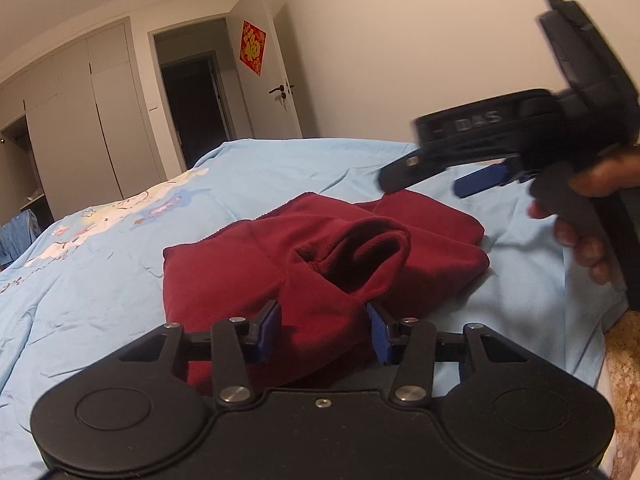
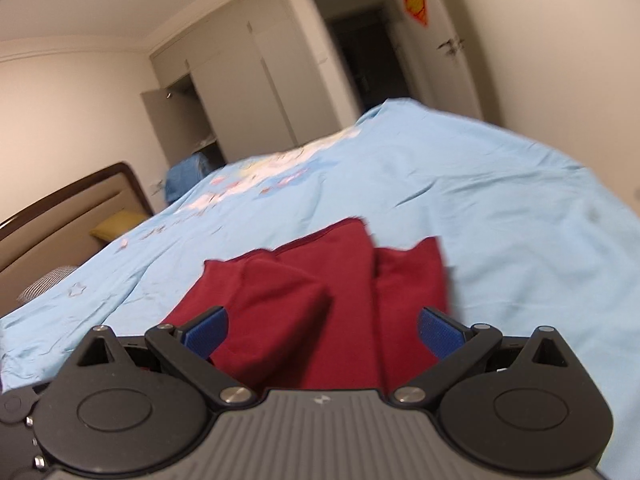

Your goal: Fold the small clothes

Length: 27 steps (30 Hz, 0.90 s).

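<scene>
The bed [image 1: 120,280] in front of me was covered with a light blue sheet [image 2: 480,200], a little wrinkled, with a pale cartoon print [image 1: 132,208] near its middle. On the sheet lay one dark red garment [image 1: 304,264], partly folded, with a rolled sleeve opening on top. At the head of the bed a yellow pillow [image 2: 116,226] lay against the brown headboard [image 2: 72,204], and a striped pillow [image 2: 48,282] lay near it.

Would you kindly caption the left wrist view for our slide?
Open left gripper over a dark red garment on a light blue bedspread; right gripper beyond.
</scene>
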Tool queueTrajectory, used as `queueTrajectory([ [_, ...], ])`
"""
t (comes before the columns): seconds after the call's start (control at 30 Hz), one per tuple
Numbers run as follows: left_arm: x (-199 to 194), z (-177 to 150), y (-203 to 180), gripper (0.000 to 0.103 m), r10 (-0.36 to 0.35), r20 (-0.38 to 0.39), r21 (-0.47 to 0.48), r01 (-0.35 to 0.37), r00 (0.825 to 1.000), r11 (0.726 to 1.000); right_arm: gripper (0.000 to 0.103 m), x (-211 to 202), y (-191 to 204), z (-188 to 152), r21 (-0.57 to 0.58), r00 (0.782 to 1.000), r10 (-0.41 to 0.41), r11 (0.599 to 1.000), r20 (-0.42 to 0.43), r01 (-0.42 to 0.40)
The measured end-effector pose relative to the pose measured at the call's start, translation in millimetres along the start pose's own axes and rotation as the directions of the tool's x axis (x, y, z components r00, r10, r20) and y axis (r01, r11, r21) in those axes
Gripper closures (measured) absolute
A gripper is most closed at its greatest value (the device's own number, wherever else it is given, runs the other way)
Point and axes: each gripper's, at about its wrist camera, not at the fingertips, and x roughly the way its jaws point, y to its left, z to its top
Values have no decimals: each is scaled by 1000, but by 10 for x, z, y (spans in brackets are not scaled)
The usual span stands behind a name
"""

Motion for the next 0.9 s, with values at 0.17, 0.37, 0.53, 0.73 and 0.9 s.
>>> queueTrajectory([
  [0.17, -2, -12, 6, 62, -11, 11, -16, 11, 1000, 1000, 16, 304, 125, 37, -22, 998, 15, 1000, -53, -16],
  [0.37, 14, -21, 12, 75, -25, 18, -30, 25, 1000, 999, 46, 553, 150, 55, 31, 994, 39, 999, -103, -36],
  [0.53, 50, -43, 5, 88, -41, 4, -12, 41, 999, 999, 71, 711, 62, 42, 140, 990, 57, 989, -129, -39],
  [0.73, 82, 0, 19, 92, -40, 25, -49, 42, 999, 998, 90, 712, 79, 56, 128, 994, 57, 991, -90, -45],
  [0.9, 143, 117, 2, 93, -60, 50, -70, 63, 997, 996, 93, 614, 86, 169, 89, 998, 59, 994, -23, -56],
])
